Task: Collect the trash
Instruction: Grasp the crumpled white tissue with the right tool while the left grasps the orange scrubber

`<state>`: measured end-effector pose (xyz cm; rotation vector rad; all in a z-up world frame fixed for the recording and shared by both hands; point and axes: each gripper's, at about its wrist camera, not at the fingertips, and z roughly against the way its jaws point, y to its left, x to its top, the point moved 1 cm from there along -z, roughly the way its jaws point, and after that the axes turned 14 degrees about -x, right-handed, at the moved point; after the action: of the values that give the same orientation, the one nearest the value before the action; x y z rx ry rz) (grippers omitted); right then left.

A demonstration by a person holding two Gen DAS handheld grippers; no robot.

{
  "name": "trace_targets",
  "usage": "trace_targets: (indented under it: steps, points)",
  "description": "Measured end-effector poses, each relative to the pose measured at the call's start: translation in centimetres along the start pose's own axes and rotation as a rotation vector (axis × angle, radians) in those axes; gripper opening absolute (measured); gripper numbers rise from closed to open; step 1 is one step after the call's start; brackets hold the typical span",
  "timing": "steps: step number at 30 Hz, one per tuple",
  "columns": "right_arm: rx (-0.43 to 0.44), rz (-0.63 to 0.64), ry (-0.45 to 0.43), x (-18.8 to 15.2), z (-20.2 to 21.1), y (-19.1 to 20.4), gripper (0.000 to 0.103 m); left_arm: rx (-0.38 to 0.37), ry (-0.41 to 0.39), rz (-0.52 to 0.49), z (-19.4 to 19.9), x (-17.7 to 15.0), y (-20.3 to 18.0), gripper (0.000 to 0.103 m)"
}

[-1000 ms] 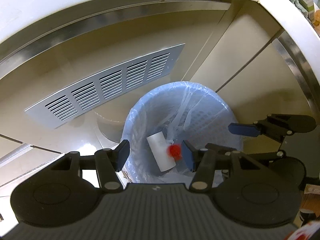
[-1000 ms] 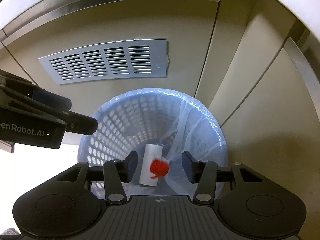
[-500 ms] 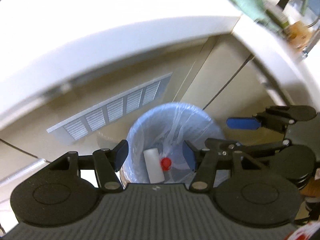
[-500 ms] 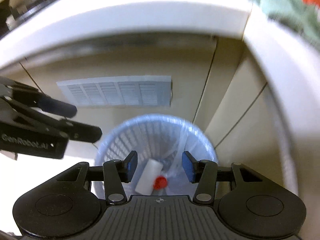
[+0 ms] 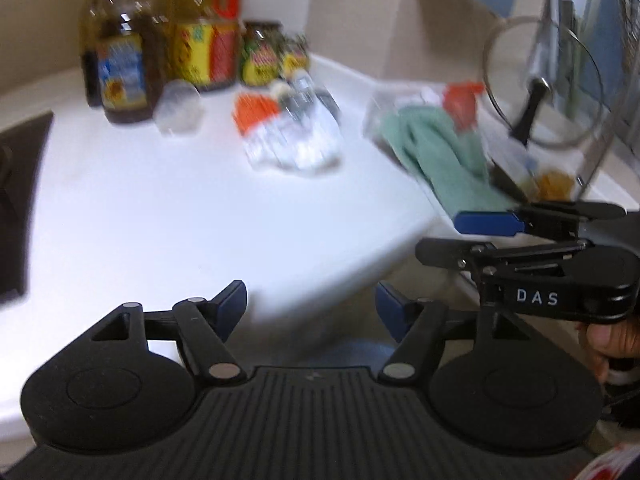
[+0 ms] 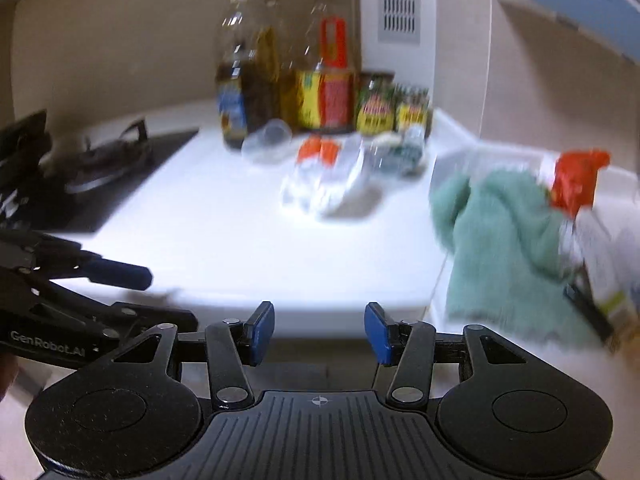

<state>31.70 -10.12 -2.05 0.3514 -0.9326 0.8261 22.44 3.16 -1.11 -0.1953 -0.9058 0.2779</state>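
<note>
Both views are motion-blurred. On the white counter (image 5: 160, 216) (image 6: 248, 232) lie a crumpled clear plastic bottle with an orange label (image 5: 292, 136) (image 6: 324, 176) and a clear plastic cup (image 5: 178, 108) (image 6: 268, 142) on its side. My left gripper (image 5: 311, 308) is open and empty near the counter's front edge; it also shows in the right wrist view (image 6: 120, 276). My right gripper (image 6: 319, 332) is open and empty, and shows at the right of the left wrist view (image 5: 452, 236). The trash bin is out of view.
Sauce and oil bottles (image 5: 160, 48) (image 6: 304, 88) and jars (image 6: 392, 110) stand at the back. A green cloth (image 5: 436, 156) (image 6: 508, 240) and an orange-red wrapper (image 6: 576, 176) lie right. A glass pot lid (image 5: 540, 84) leans far right. A gas stove (image 6: 92, 168) sits left.
Both grippers have risen from above the blue bin with the white tube and red cap to counter height. The bin has left view; both stay open.
</note>
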Motion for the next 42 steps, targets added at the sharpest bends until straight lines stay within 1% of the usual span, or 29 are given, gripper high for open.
trace_targets:
  steps: [1, 2, 4, 5, 8, 12, 20, 24, 28, 30, 31, 32, 33, 34, 35, 38, 42]
  points:
    - [-0.006, -0.005, -0.011, 0.7, -0.3, -0.1, 0.061, 0.012, -0.015, 0.001, -0.1, 0.8, 0.3, 0.068]
    - [-0.011, -0.01, -0.024, 1.5, -0.7, -0.1, 0.07, 0.023, -0.029, 0.005, -0.2, 1.5, 0.7, 0.069]
    - [-0.017, -0.012, -0.054, 3.0, -1.5, 0.1, 0.08, 0.044, -0.055, 0.016, -0.3, 3.1, 1.6, 0.071]
    - [-0.019, -0.006, -0.064, 3.9, -2.0, 0.0, 0.081, 0.054, -0.062, 0.02, -0.1, 3.7, 2.2, 0.073]
    - [-0.021, 0.014, -0.089, 6.0, -3.7, 0.2, 0.082, 0.077, -0.08, 0.028, -0.5, 5.6, 3.8, 0.074]
    - [-0.023, 0.031, -0.078, 7.6, -6.5, 0.7, 0.083, 0.102, -0.099, 0.056, -1.2, 6.9, 6.0, 0.076]
    - [-0.037, 0.111, -0.026, 7.9, -12.2, 3.0, 0.086, 0.143, -0.115, 0.08, -2.0, 9.0, 8.9, 0.077]
    - [-0.06, 0.091, -0.003, 8.3, -14.5, 3.5, 0.086, 0.153, -0.111, 0.081, -2.5, 9.4, 9.8, 0.078]
    - [-0.07, 0.076, 0.017, 8.5, -15.9, 3.6, 0.086, 0.158, -0.099, 0.08, -3.0, 9.7, 10.4, 0.078]
    - [-0.066, 0.067, 0.016, 8.6, -16.0, 3.6, 0.077, 0.156, -0.092, 0.08, -3.4, 9.8, 10.8, 0.078]
    - [-0.061, 0.071, 0.017, 8.5, -16.0, 3.6, 0.061, 0.155, -0.09, 0.081, -3.6, 9.9, 10.9, 0.078]
    - [-0.057, 0.072, 0.019, 8.5, -16.1, 3.5, 0.05, 0.153, -0.088, 0.082, -3.8, 9.9, 11.0, 0.078]
    - [-0.06, 0.069, 0.017, 8.5, -16.0, 3.4, 0.046, 0.151, -0.087, 0.083, -4.0, 10.0, 11.1, 0.078]
    - [-0.062, 0.065, 0.015, 8.5, -15.9, 3.2, 0.034, 0.149, -0.086, 0.084, -4.3, 10.1, 11.2, 0.078]
    - [-0.062, 0.057, 0.013, 8.5, -15.7, 3.0, 0.025, 0.147, -0.085, 0.086, -4.6, 10.2, 11.2, 0.078]
    - [-0.062, 0.019, 0.003, 8.5, -14.8, 1.8, 0.022, 0.136, -0.085, 0.087, -5.6, 10.8, 11.3, 0.078]
    - [-0.07, -0.021, -0.009, 8.2, -13.0, 0.3, 0.021, 0.119, -0.083, 0.075, -7.7, 11.6, 11.1, 0.078]
